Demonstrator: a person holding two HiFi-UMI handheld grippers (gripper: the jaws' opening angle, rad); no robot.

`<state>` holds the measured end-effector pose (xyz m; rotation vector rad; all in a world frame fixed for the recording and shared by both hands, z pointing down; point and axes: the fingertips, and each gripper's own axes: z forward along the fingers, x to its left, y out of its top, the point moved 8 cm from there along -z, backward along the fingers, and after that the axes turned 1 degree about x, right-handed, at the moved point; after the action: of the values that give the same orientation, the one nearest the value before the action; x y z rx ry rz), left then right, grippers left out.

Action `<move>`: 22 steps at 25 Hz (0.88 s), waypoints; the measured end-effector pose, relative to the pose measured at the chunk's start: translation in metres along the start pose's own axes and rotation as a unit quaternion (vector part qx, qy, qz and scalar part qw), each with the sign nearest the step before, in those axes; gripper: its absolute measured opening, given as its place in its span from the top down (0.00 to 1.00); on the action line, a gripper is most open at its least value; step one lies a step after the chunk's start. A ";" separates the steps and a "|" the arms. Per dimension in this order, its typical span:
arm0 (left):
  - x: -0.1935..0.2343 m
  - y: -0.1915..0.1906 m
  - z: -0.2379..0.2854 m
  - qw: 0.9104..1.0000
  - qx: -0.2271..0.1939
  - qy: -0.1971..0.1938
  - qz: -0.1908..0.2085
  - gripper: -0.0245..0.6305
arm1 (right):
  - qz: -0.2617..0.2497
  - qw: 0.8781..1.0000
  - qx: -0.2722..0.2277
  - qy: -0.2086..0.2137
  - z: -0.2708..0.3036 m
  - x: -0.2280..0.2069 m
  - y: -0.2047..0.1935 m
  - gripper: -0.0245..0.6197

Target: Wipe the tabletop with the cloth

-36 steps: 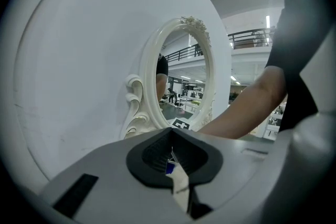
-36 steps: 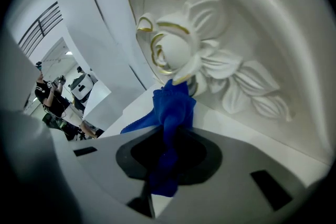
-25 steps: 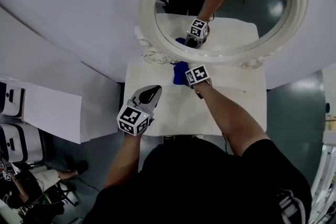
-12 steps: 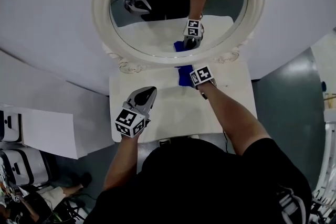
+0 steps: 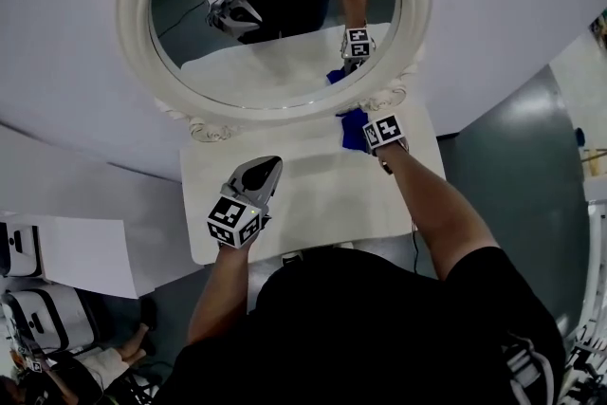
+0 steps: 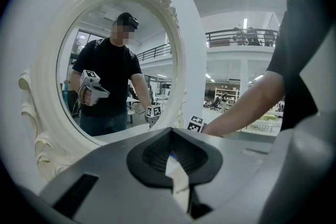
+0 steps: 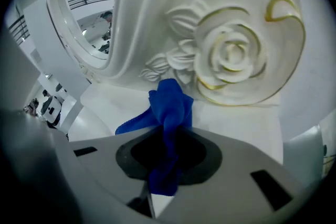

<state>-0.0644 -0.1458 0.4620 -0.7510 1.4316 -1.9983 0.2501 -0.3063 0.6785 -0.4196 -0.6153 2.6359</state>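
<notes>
A blue cloth lies bunched on the white tabletop at its far right, close to the foot of the oval mirror. My right gripper is shut on the blue cloth, which hangs out between its jaws toward the mirror's carved rose. My left gripper hovers over the table's left half, shut, with nothing in its jaws. It faces the mirror frame.
The white ornate mirror stands along the table's back edge and reflects both grippers. A white wall rises behind it. The table's front edge is by the person's body; grey floor lies right, white boxes left.
The right gripper has dragged the blue cloth to the right along the mirror's foot. The head view has swung, so the mirror shows further left. The left gripper stays about where it was.
</notes>
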 end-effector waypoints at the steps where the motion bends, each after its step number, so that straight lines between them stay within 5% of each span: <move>1: -0.002 0.001 0.003 1.000 0.001 -0.001 0.000 0.95 | 0.005 1.000 -0.001 -0.004 -0.004 -0.010 -0.003 0.87; 11: -0.019 0.004 0.031 1.000 0.006 -0.012 0.002 0.95 | 0.040 0.998 -0.003 -0.037 -0.036 -0.084 -0.028 0.87; 22: -0.025 0.011 0.040 1.000 0.006 -0.015 0.008 0.95 | 0.042 0.997 0.000 -0.061 -0.050 -0.109 -0.041 0.87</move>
<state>-0.0176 -0.1566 0.4593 -0.7590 1.4037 -1.9731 0.3764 -0.3029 0.6759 -0.2922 -0.6501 2.7581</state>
